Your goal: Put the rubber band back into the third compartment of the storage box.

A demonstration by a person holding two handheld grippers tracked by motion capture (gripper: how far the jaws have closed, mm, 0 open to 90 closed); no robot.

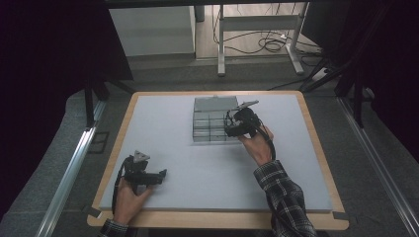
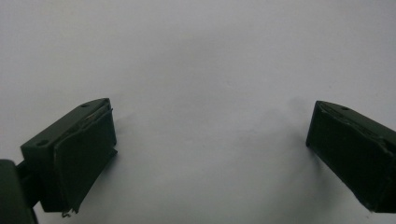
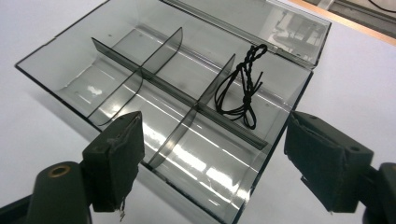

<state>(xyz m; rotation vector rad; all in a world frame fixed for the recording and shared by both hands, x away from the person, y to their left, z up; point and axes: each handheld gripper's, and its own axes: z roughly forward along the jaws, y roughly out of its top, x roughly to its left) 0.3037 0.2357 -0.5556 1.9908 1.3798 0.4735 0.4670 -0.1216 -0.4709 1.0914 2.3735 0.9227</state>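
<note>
A clear plastic box [image 1: 207,123] with several compartments sits on the mat's far middle, its lid [image 3: 261,18] folded open at the back. A black twisted cord [image 3: 243,88] lies in one back compartment by the lid. My right gripper [image 1: 230,129] hovers over the box's right side, held in a hand with a plaid sleeve. In the right gripper view it [image 3: 219,163] is open above the near compartments, with nothing between the jaws. My left gripper [image 1: 162,174] rests low over the mat at the front left. In its own view it [image 2: 210,149] is open over bare mat.
The pale grey mat [image 1: 163,123] covers a wooden table [image 1: 217,219]. Metal rails [image 1: 74,158] run along both sides. A table frame [image 1: 257,29] and loose cables [image 1: 272,44] stand on the floor beyond the far edge.
</note>
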